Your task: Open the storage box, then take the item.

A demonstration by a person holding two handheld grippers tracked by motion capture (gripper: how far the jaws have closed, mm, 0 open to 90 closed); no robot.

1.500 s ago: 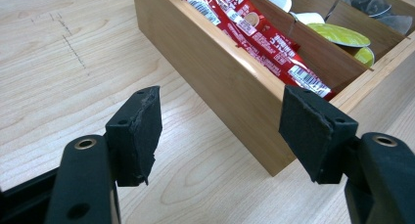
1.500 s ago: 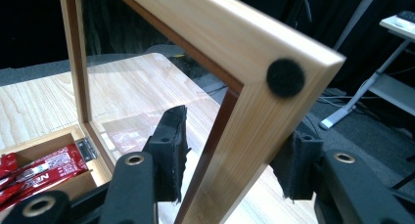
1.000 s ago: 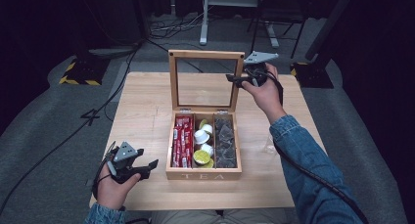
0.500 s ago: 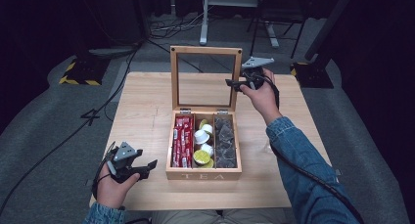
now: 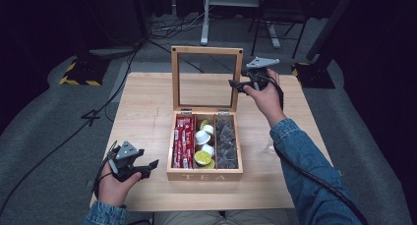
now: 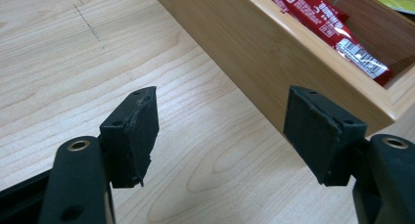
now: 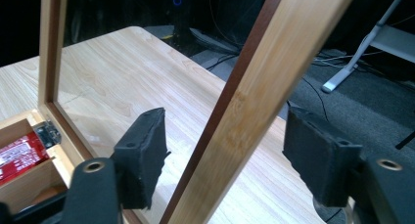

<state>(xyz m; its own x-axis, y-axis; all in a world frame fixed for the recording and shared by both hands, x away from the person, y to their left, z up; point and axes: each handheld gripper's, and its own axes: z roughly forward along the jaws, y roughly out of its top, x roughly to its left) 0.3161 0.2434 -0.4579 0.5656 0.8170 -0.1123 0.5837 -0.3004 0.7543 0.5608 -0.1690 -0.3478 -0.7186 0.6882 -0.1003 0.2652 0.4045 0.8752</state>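
**Right claw letting go of the raised lid**

My right claw (image 5: 239,84) is at the lid's right-hand frame bar, up by the far edge of the table. In the right gripper view the bar (image 7: 244,111) runs between my jaws with a gap on both sides, so the pads are off the wood. The jaws have just been opening with the bar between them, and I hold nothing.

The tea box (image 5: 204,173) sits mid-table, towards the near edge. Its glass lid (image 5: 206,50) stands about upright on the rear hinges. Red sachets (image 5: 182,144), white and yellow-green capsules (image 5: 202,136) and dark pyramid bags (image 5: 226,144) fill the three compartments.

My left claw (image 5: 150,167) rests near the near-left corner, just beside the box's left wall, jaws apart and empty.

My read of the step: lid opening is done, release is under way. Next I need to back the right claw straight off the bar without nudging it, then check the lid stays up unaided. A knock could drop it shut.

Versus a second ago: the lid is more upright, the right hand has barely shifted, and the left claw and the box contents are unchanged.
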